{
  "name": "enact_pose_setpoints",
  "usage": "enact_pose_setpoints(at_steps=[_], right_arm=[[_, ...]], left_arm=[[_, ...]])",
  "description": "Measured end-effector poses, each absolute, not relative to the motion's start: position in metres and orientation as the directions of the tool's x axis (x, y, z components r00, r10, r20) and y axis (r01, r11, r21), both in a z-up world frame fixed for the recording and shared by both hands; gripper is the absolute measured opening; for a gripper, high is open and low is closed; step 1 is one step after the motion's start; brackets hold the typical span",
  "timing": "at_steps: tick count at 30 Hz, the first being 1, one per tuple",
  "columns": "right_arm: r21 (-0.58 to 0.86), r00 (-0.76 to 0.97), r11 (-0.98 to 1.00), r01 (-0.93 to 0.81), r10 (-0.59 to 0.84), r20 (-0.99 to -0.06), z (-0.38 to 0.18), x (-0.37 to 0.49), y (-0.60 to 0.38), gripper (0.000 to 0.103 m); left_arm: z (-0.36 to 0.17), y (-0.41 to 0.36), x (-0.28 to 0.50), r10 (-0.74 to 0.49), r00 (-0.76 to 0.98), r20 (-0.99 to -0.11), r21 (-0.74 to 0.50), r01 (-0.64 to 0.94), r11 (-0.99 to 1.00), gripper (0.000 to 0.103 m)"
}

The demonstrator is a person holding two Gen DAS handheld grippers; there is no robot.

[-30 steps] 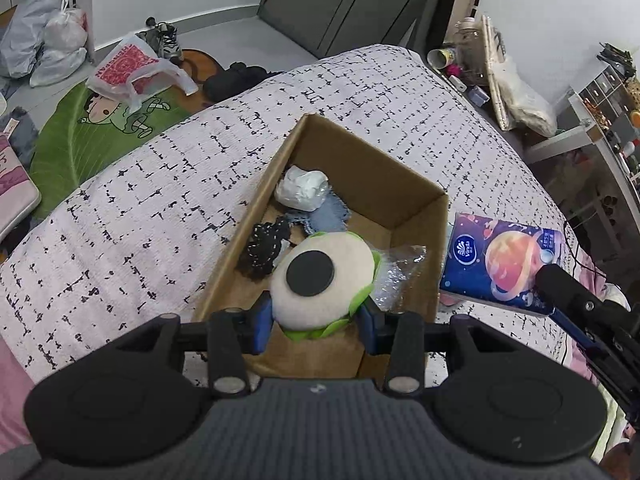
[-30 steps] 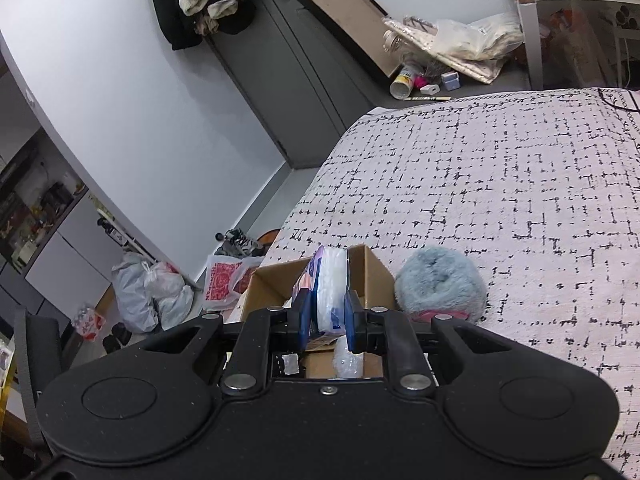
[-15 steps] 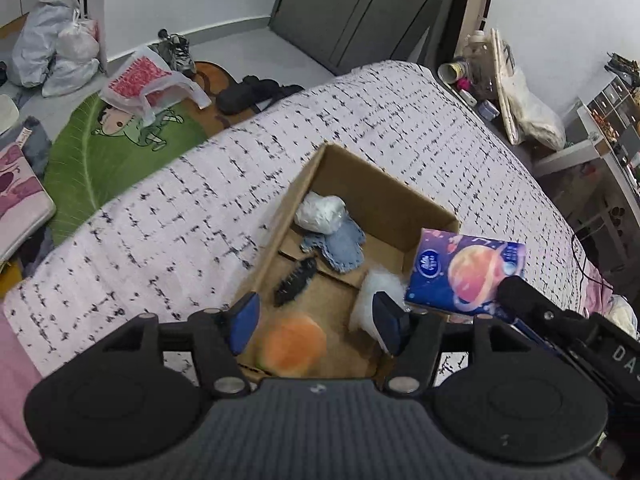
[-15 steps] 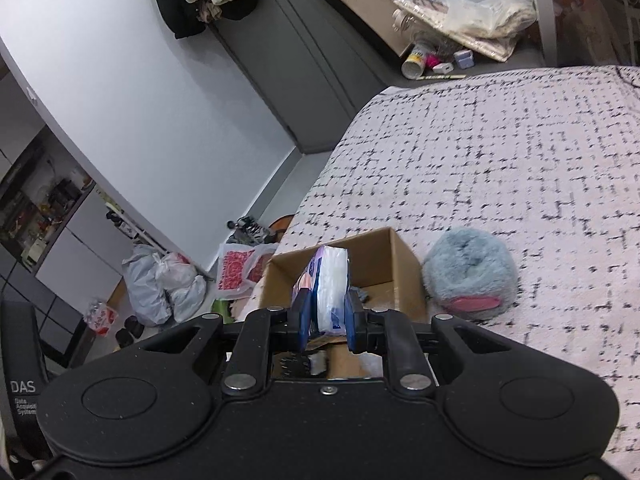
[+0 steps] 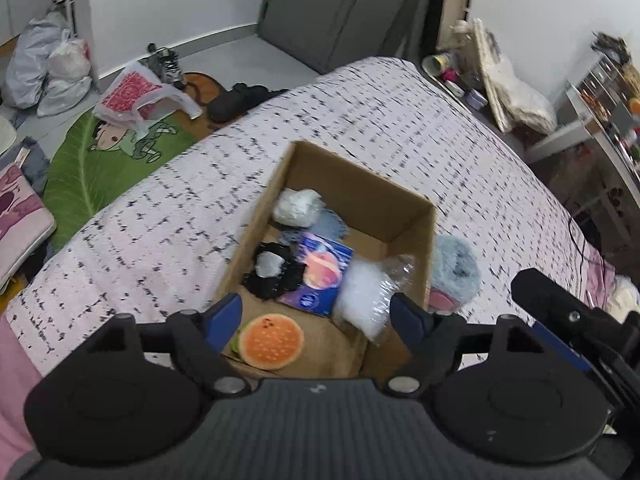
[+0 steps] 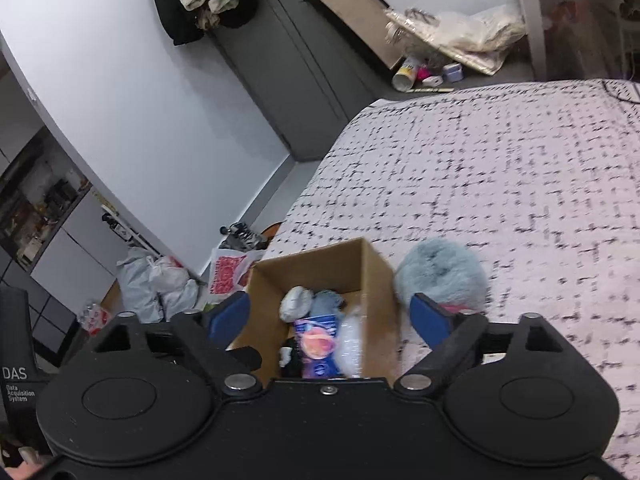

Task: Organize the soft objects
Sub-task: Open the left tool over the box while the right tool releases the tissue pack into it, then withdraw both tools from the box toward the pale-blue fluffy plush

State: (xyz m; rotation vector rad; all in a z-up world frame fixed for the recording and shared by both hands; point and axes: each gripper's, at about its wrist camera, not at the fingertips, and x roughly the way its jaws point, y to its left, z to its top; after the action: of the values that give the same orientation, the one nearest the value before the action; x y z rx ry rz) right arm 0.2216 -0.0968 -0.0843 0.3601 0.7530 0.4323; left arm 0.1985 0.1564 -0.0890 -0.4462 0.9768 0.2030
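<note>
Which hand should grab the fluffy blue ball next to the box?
Probably the right gripper: it's open and empty, and the fluffy blue ball lies beside the cardboard box, just past its right finger.

A bed (image 5: 168, 232) with a white, black-flecked cover carries an open cardboard box (image 5: 425, 248); a fluffy grey-blue plush (image 5: 456, 268) sits just beside it.

One box, six soft things inside, one left out.

You have one cardboard box (image 5: 412, 216). In it you can count one burger plush (image 5: 270, 341), one tissue pack (image 5: 323, 275), one clear plastic bag (image 5: 366, 296), one black lacy thing (image 5: 276, 276), one white wad (image 5: 298, 208) and one blue cloth (image 5: 334, 222). One fluffy blue plush (image 5: 456, 270) sits outside, just beside the box.
</note>
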Motion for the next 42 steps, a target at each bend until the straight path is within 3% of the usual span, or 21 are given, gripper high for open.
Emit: enact_pose_setpoints(at_steps=[6,15,42], right_arm=[[0.459,0.67,0.86,-0.223,0.478,-0.569,-0.087,0.22,-0.127,0.103],[0.466,0.683,0.859,-0.211,0.47,-0.559,-0.093,0.22,-0.162,0.103],[0.484,0.703,0.862,-0.151,0.438,-0.56,-0.117,0.231,-0.257,0.102]], left_arm=[[-0.084,0.132,0.2,0.011,0.551,-0.834,-0.221,-0.352,0.91,0.087],[-0.083,0.106,0.202,-0.004,0.556,-0.831,-0.223,-0.327,0.918,0.102],[-0.089,0.016,0.226,-0.019,0.513,-0.858,-0.165,-0.242,0.956,0.102]])
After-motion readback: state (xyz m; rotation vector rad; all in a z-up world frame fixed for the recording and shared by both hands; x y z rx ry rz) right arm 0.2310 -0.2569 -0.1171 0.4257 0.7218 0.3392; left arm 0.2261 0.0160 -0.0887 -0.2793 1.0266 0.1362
